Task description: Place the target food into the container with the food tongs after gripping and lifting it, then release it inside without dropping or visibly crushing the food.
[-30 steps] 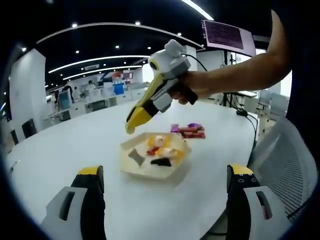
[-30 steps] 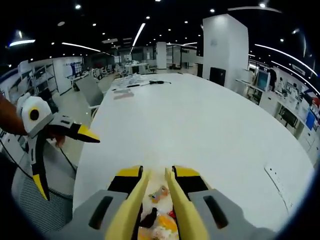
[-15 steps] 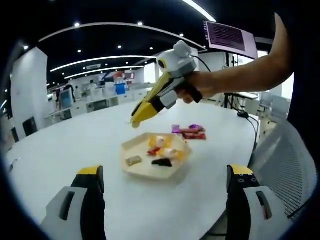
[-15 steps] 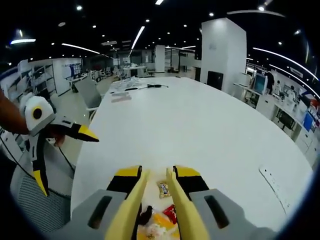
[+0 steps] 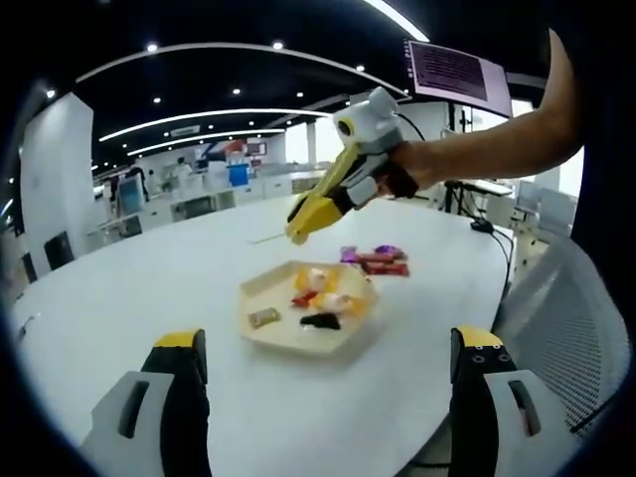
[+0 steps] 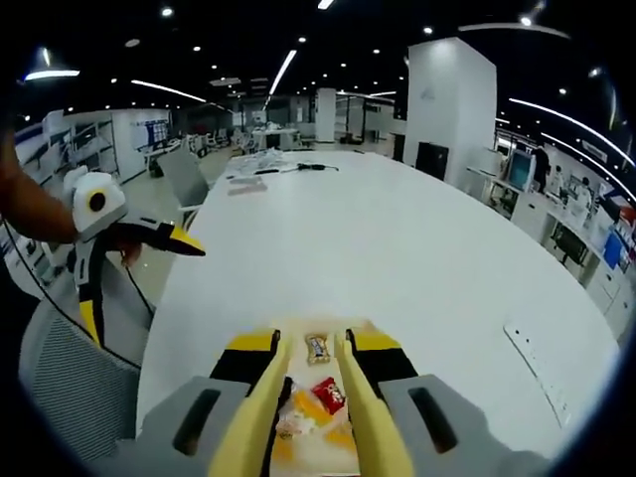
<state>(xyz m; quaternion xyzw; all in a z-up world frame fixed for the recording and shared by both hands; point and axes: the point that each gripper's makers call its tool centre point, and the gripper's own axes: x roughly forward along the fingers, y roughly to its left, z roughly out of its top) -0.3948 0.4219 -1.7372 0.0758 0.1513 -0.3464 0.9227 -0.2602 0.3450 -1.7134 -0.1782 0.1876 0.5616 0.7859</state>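
Observation:
A cream hexagonal tray [image 5: 350,333] sits on the white table with several wrapped foods in it. A small brown wrapped snack [image 5: 263,318] lies alone in its left part. My right gripper [image 5: 298,234], fitted with yellow tongs, hangs well above the tray's far side and touches nothing. In the right gripper view the tong arms stand slightly apart over the tray [image 6: 298,373], with the snack [image 6: 318,348] and a red packet [image 6: 328,393] lying below them. My left gripper [image 5: 328,338] is wide open at the near side; it also appears as the left gripper [image 6: 139,288].
Several red and purple packets [image 5: 373,260] lie on the table beyond the tray. A grey mesh chair [image 5: 566,318] stands by the table edge, seen too as the chair [image 6: 70,388]. A cable and small items [image 6: 288,169] lie at the table's far end.
The right gripper's tongs let go of the brown snack, which now lies in the tray. The right gripper then rose and drew back from the tray. The left gripper stayed still.

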